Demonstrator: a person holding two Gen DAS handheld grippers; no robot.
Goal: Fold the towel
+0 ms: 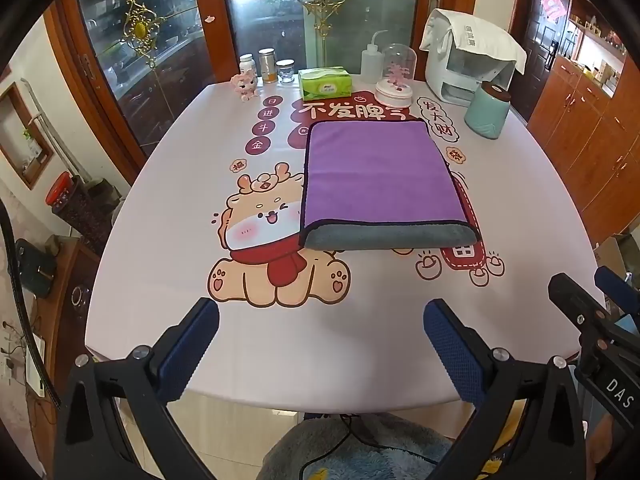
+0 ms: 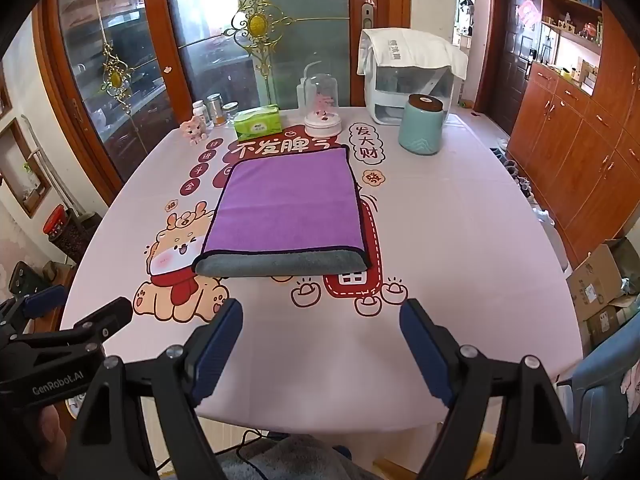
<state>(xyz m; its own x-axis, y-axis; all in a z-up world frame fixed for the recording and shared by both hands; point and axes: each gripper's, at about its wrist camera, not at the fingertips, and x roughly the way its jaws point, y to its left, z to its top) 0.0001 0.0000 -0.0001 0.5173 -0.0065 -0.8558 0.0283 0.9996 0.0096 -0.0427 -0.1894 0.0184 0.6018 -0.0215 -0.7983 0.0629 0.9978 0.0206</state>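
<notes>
A purple towel (image 1: 380, 176) with a grey underside lies folded flat in the middle of the printed table (image 1: 160, 264); its grey fold faces me. It also shows in the right wrist view (image 2: 288, 208). My left gripper (image 1: 320, 312) is open and empty, held over the table's near edge, well short of the towel. My right gripper (image 2: 322, 314) is open and empty, likewise over the near edge. Each gripper shows at the side of the other's view: the right one (image 1: 592, 296) and the left one (image 2: 80, 312).
Along the far edge stand jars (image 1: 266, 65), a green tissue box (image 1: 325, 82), a squeeze bottle (image 1: 370, 60), a glass dome (image 1: 396, 76), a white appliance (image 1: 468, 56) and a teal canister (image 1: 488, 110). A small figurine (image 1: 245, 86) sits far left. Wooden cabinets (image 2: 580, 152) stand right.
</notes>
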